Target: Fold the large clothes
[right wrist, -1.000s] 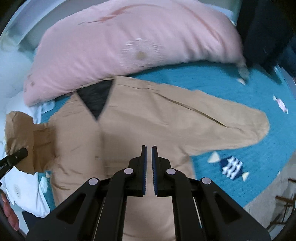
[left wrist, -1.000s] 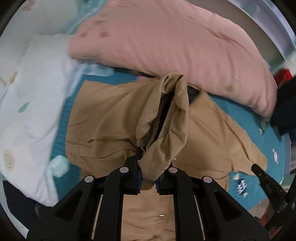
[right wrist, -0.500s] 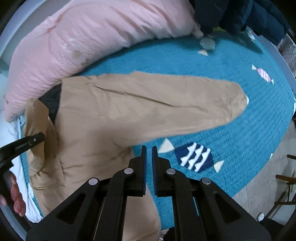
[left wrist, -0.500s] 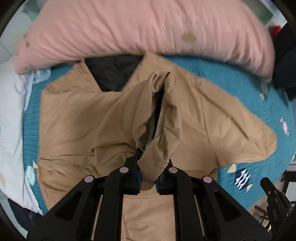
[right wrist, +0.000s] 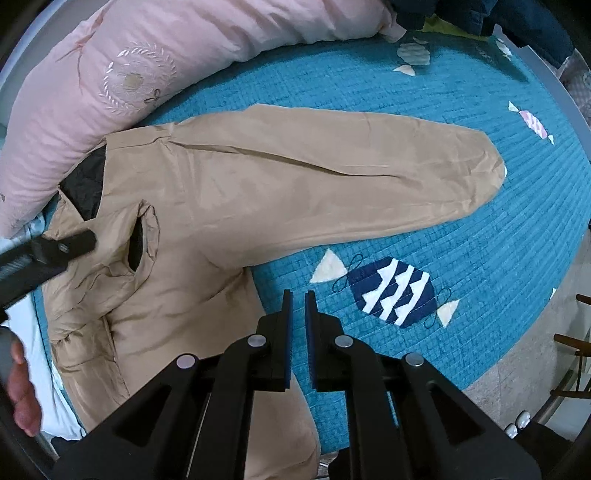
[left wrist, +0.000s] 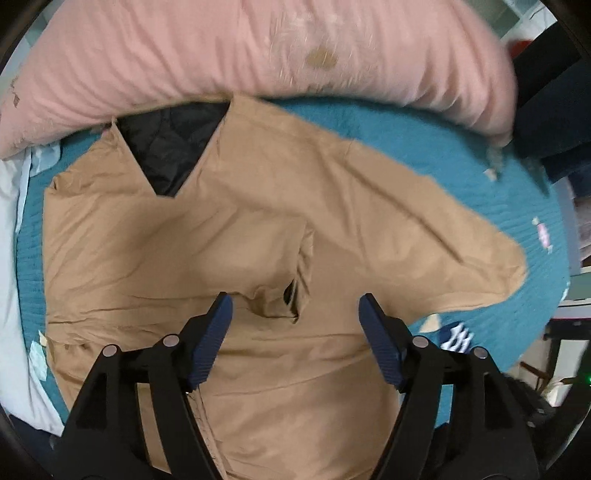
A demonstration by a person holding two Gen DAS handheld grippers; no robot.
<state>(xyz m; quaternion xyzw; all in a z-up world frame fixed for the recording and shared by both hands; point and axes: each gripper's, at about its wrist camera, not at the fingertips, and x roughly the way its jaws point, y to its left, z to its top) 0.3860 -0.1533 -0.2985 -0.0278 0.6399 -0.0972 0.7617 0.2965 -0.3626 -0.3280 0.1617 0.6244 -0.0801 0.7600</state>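
Observation:
A tan jacket with a black quilted lining lies face up on a teal quilt. Its left sleeve is folded across the chest, the cuff lying just ahead of my left gripper, which is open and empty above it. The right sleeve stretches out flat to the right over the quilt. My right gripper is shut and empty, hovering over the jacket's right side edge. The left gripper's finger shows in the right wrist view beside the folded cuff.
A pink duvet lies along the far edge, touching the jacket's collar. White bedding lies at the left. Dark blue clothes lie at the far right. The quilt's edge and the floor are at the right.
My left gripper has opened and let go of the left sleeve, which now lies on the chest. My right gripper has moved right, toward the outstretched sleeve.

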